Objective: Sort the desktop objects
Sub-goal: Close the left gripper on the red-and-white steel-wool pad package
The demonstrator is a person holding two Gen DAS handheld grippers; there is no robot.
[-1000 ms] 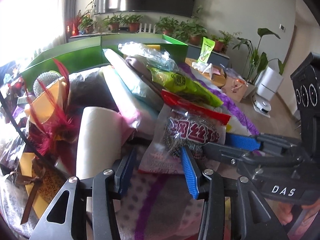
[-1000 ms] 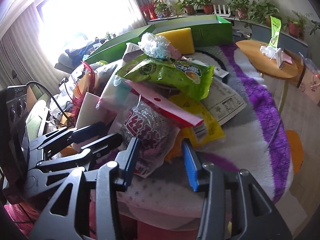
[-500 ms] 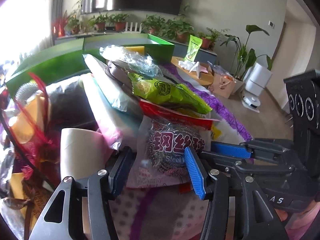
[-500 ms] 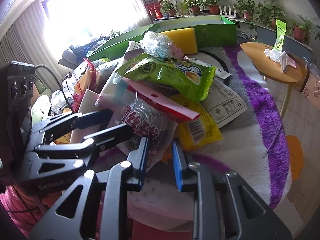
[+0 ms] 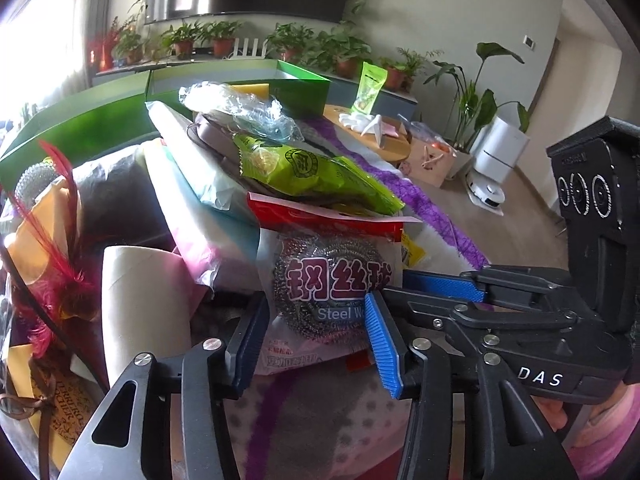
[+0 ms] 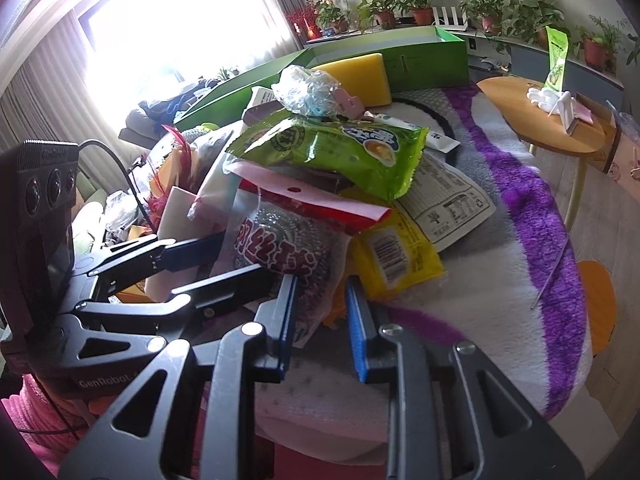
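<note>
A clear packet of steel wool (image 5: 328, 292) with a red header and pink print lies at the front of a pile on the table; it also shows in the right wrist view (image 6: 276, 248). My left gripper (image 5: 316, 336) is open, its blue fingers on either side of the packet's lower part. My right gripper (image 6: 322, 320) is partly closed around the packet's right edge; the jaws stand a narrow gap apart. A green snack bag (image 5: 316, 172) lies on top of the pile. An open green box (image 5: 240, 84) stands at the back.
A yellow packet (image 6: 392, 252) and a white label sheet (image 6: 444, 208) lie right of the steel wool. A white paper roll (image 5: 140, 300) and red feathers (image 5: 60, 240) are at the left. A yellow sponge (image 6: 352, 76) leans on the box. A round wooden side table (image 6: 544, 120) stands beyond.
My left gripper moved forward until its fingers straddle the steel wool packet. My right gripper narrowed its jaws and moved in to the packet's right edge.
</note>
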